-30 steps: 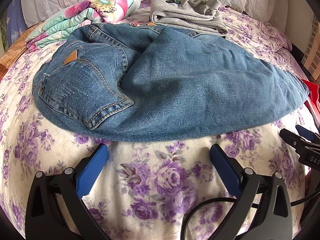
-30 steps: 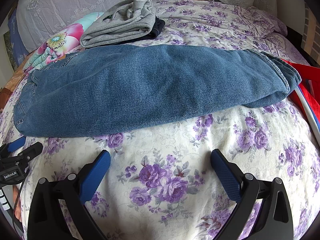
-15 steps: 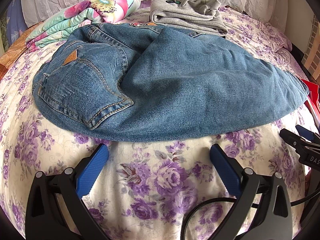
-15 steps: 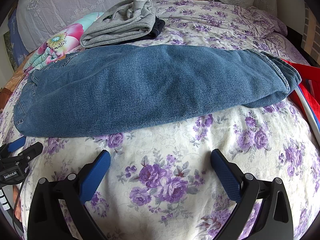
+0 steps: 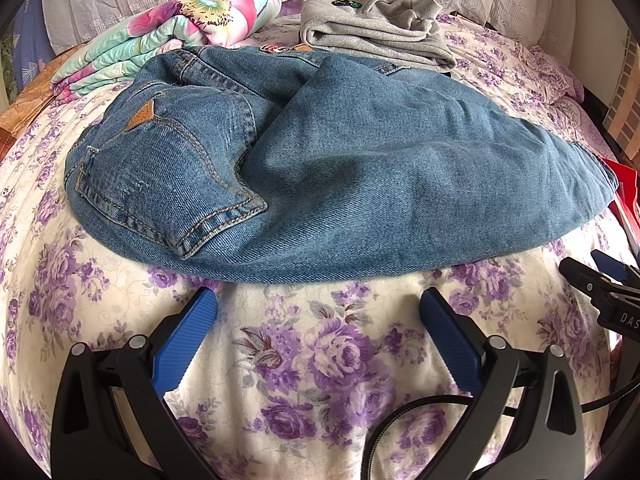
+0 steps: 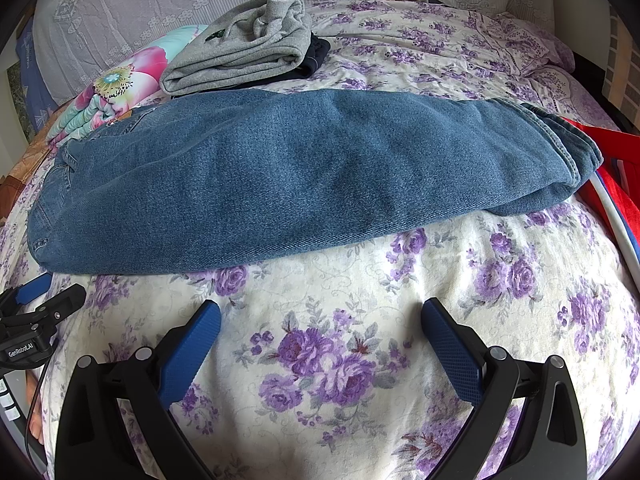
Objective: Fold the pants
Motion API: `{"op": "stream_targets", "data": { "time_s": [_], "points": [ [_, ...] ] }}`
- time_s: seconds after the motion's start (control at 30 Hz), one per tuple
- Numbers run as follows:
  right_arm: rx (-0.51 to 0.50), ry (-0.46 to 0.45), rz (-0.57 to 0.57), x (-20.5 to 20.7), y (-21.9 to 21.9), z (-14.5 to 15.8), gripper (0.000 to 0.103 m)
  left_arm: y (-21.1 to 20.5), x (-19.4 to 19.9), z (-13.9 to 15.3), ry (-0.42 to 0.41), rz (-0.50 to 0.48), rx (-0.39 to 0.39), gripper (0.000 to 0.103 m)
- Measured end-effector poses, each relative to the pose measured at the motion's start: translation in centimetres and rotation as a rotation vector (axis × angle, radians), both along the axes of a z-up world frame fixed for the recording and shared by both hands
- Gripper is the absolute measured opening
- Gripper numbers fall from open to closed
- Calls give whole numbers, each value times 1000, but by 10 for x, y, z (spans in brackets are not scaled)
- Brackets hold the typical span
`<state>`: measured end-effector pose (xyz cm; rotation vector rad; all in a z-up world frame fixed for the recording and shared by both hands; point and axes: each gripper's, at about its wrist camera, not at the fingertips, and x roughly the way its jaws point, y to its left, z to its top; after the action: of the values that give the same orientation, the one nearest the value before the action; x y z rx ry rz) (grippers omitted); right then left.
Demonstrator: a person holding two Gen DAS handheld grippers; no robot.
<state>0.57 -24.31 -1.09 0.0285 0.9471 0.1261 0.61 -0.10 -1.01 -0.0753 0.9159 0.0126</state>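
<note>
Your left hand-held gripper [image 5: 318,312] hovers with its blue-padded fingers spread wide, empty, over the bed with the purple-flowered sheet [image 5: 328,360]. Your right hand-held gripper [image 6: 320,320] is likewise spread and holds nothing. The blue denim pants [image 6: 304,168] lie at 12 o'clock from both, folded lengthwise, waist toward 9 o'clock and hems toward 3 o'clock in the right wrist view. Beyond them at 11 o'clock sit a folded grey sweatshirt [image 6: 248,52] and a folded flowered pink-and-teal blanket [image 5: 172,36].
</note>
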Motion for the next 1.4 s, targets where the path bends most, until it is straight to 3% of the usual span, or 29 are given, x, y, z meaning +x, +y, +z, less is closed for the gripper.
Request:
{"op": "stream_targets", "data": {
  "time_s": [0.63, 0.77, 0.83, 0.87, 1.0, 1.07, 1.13, 1.23, 1.33, 1.4],
  "points": [
    [3, 0, 1, 0, 1, 1, 100, 2, -1, -1, 2, -11, -22, 99],
    [30, 3, 61, -2, -6, 0, 100, 8, -1, -1, -2, -20, -50, 99],
    [123, -4, 107, -4, -20, 3, 100, 11, -2, 1, 6, -54, -58, 99],
    [237, -10, 119, -5, -35, 6, 100, 15, -5, 2, 1, -57, -78, 98],
    [910, -108, -35, -10, -139, 9, 100, 56, -18, 9, -30, -53, -336, 98],
    [1055, -172, -164, -7, -183, 10, 100, 76, -17, 11, -15, -58, -452, 98],
    [1099, -180, -223, 4, -204, 12, 99, 90, -12, 12, 4, -33, -530, 98],
    [1093, -116, -215, 23, -199, 10, 85, 103, -1, 11, 25, 30, -613, 98],
    [1021, -66, -200, 39, -179, 5, 74, 99, 7, 10, 21, 44, -596, 98],
    [992, -59, -218, 46, -174, -1, 73, 91, 5, 9, 3, 33, -549, 98]
  ]
}}
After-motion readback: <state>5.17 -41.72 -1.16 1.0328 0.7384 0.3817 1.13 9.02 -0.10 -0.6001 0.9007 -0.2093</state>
